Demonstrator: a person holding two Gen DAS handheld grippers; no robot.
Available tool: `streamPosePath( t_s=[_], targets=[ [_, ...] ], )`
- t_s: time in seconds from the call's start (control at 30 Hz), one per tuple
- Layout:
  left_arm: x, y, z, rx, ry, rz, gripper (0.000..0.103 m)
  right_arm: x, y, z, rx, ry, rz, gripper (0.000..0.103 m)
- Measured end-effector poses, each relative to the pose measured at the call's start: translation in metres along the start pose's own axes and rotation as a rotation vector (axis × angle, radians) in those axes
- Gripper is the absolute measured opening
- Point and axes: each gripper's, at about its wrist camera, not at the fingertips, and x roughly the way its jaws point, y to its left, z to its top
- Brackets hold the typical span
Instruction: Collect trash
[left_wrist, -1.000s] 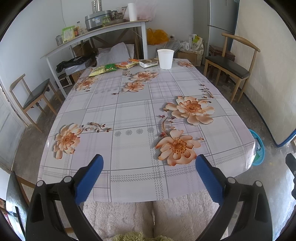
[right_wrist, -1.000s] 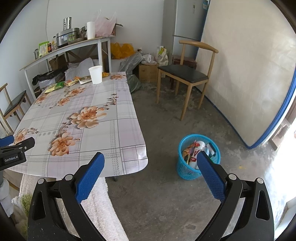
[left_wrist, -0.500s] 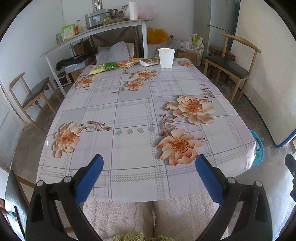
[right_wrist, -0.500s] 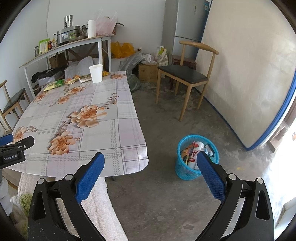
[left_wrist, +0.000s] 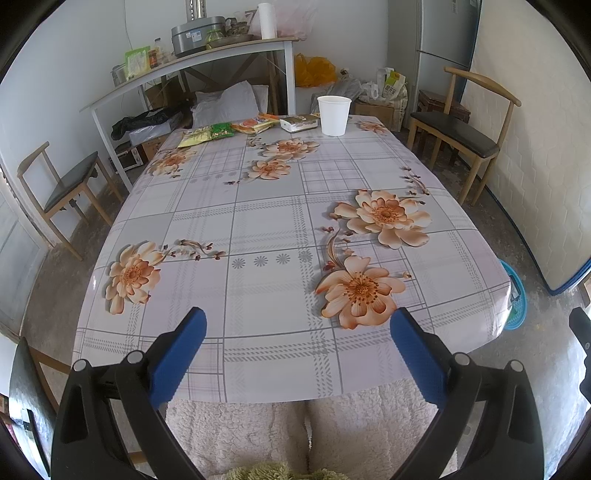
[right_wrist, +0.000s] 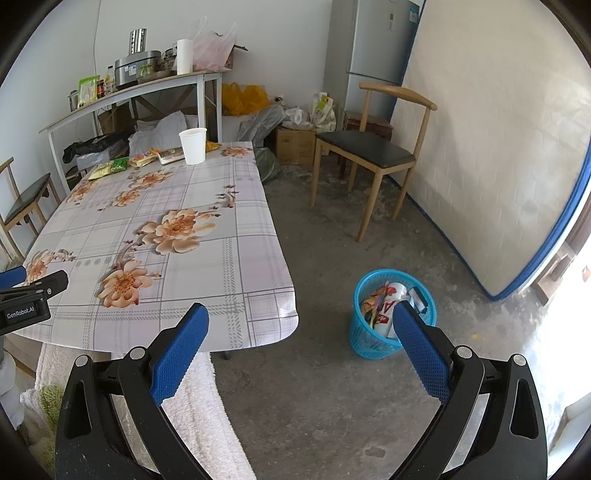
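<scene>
Both the left gripper and right gripper are held with jaws wide apart, nothing gripped. Snack wrappers and a paper cup are seen at the table's far end; the blue trash basket stands on the floor beside it.

A home dining room: floral-clothed table, wooden chairs, fridge.

Cup and wrappers at table far end; basket on floor right of table.
</scene>
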Motion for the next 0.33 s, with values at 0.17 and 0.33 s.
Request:
streamPosePath(
  t_s=[0.17, 0.33],
  targets=[
    [-0.0003, 0.0002, -0.0007, 0.001, -0.003, -0.006, 0.098, 0.0003, 0.0011, -0.0001, -0.001, 0.0, -0.001, 0.096],
    [0.0003, 0.0031, -0.0008, 0.002, 0.002, -0.018, 0.098, 0.0003, 0.0005, 0.0001, -0.003, 0.0, 0.0, 0.096]
  ],
)
